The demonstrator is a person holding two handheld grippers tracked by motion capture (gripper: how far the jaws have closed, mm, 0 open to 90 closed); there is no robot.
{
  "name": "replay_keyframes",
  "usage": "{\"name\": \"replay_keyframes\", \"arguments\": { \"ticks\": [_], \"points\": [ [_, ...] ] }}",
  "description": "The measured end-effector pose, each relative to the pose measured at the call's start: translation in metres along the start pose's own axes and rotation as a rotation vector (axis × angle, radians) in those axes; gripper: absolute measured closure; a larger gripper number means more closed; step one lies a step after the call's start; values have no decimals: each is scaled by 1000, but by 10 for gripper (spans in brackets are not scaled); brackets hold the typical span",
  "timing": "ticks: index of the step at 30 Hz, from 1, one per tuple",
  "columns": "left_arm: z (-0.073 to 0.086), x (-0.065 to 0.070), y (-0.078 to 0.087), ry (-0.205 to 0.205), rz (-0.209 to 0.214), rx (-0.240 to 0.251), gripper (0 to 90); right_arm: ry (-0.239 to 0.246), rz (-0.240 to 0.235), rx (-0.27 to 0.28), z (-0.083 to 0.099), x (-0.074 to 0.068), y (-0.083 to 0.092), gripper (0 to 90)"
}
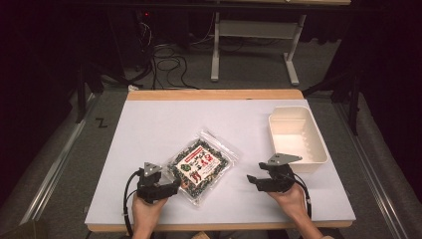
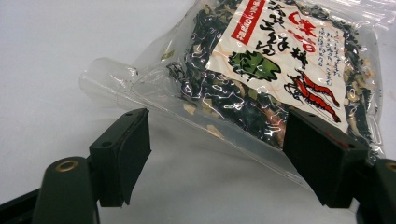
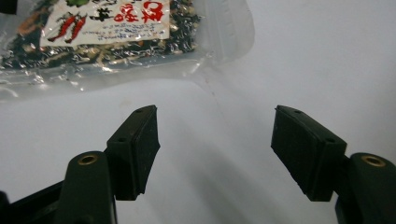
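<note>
I see 1 clear plastic bag [image 1: 201, 166] lying flat on the white table [image 1: 149, 129], near the front edge and a little left of the middle. It is packed with dark dried flakes, with pale bits mixed in. A white label on the front carries red and black Asian characters that I cannot read, a red strip with small white writing, a green leafy drawing and 2 red chilli peppers.

My left gripper [image 2: 217, 154] sits at the bag's near-left corner with its jaws spread wide; the clear edge of the bag lies between them, and the right-hand jaw rests against the plastic, but nothing is pinched.

My right gripper [image 3: 215, 149] is just right of the bag, apart from it, jaws spread over bare table, and holds nothing.

Further right, at the table's edge, stands 1 cream plastic tub [image 1: 318, 159].

That makes 1 bag, 1 tub, 2 grippers.
</note>
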State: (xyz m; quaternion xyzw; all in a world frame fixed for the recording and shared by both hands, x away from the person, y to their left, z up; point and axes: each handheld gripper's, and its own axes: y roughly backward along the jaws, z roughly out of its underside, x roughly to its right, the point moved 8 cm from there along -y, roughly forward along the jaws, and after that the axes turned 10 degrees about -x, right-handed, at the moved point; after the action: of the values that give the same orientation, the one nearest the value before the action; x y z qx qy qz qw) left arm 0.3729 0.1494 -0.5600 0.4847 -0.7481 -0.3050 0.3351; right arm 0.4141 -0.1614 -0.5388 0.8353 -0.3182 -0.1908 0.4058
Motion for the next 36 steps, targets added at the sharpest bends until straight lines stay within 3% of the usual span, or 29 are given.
{"name": "replay_keyframes", "arguments": {
  "ticks": [4,8,16,24,29,31,36],
  "points": [
    [0,1,-1,-1,-5,-3,238,-11,40,-33,-12,2,-3,411],
    [0,1,-2,-9,-9,-6,237,-23,29,-50,-19,5,-6,392],
    [0,2,-3,-15,-3,-10,240,-44,10,-36,-31,12,-11,403],
    [0,4,-6,-31,3,-26,244,-39,35,-18,-47,10,-17,433],
    [-1,5,-8,-42,-2,-30,246,-35,28,-56,-57,11,-29,441],
    [-1,4,-8,-42,-1,-28,247,-60,27,-69,-61,13,-34,435],
    [-1,5,-8,-47,-11,-32,250,-72,48,-98,-64,18,-44,421]
  ]
}}
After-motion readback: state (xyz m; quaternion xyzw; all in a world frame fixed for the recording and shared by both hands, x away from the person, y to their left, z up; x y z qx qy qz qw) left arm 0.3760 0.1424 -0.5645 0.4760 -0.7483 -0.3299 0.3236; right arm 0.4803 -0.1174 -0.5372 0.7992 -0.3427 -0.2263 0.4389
